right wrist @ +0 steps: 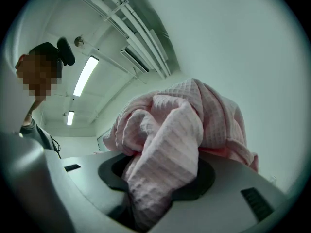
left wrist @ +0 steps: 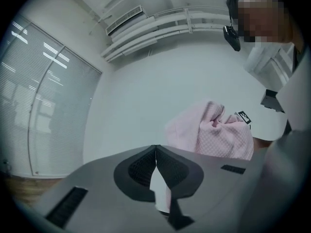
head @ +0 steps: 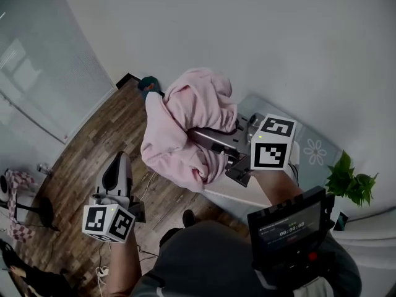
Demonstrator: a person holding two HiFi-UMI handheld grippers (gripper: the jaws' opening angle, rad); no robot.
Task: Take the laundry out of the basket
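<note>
Right gripper view, pink laundry pinched between jaws

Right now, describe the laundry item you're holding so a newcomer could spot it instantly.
Start at the pale wall in the head view. Held up before it, clamped in the right gripper, is a bunched pink waffle-weave cloth. Its pink folds differ from the green plant nearby.

Pad faces of the right tool buried beneath the bunched pink laundry.
</note>
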